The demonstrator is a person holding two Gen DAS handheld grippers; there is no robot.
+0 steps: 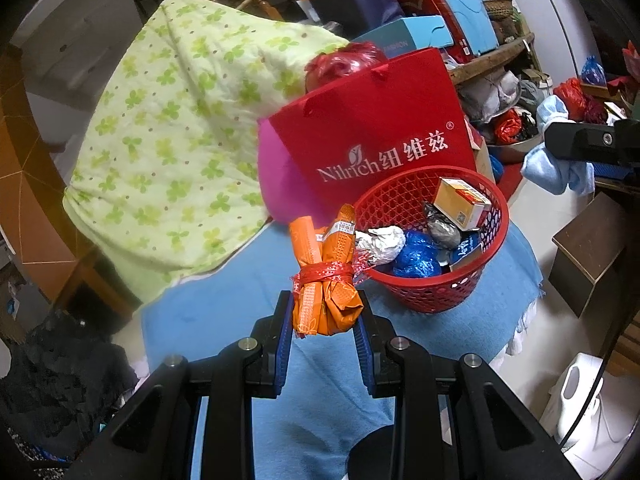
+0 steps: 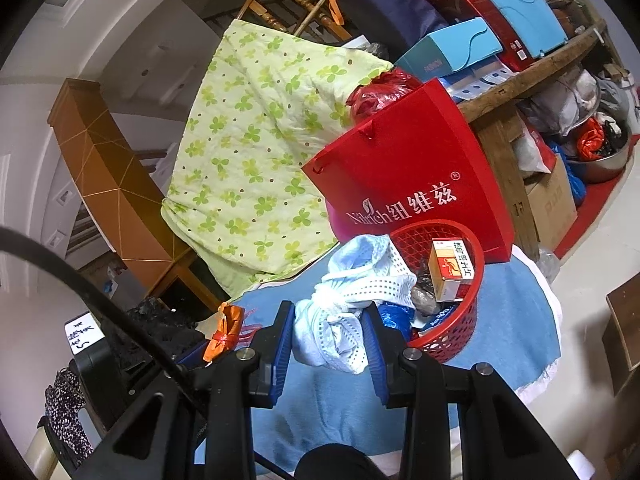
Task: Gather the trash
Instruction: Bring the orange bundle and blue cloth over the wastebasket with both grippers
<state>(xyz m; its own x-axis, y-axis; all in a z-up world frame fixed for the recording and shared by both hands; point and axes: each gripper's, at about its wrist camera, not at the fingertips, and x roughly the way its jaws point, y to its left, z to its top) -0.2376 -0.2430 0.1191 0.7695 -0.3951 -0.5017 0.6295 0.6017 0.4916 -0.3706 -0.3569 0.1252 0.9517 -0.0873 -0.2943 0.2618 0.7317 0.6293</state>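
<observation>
My left gripper (image 1: pixel 325 322) is shut on an orange wrapper bundle (image 1: pixel 326 276) tied with red string, held just left of a red mesh basket (image 1: pixel 432 292). The basket holds a small carton (image 1: pixel 460 204), a blue crumpled bag (image 1: pixel 416 256), grey and white wads. In the right wrist view my right gripper (image 2: pixel 330 344) is shut on a knotted pale blue-white perforated cloth (image 2: pixel 352 292), in front of the red basket (image 2: pixel 456 340). The orange bundle (image 2: pixel 226 330) shows at lower left there. The other gripper with the pale cloth (image 1: pixel 556 160) appears at the right edge of the left view.
The basket stands on a blue cloth (image 1: pixel 400 332) covering a round surface. A red paper bag (image 1: pixel 384 132) and a green clover quilt (image 1: pixel 168 132) rise behind it. Cluttered shelves with boxes (image 2: pixel 500 32) fill the back right. A brown box (image 1: pixel 592 248) stands at right.
</observation>
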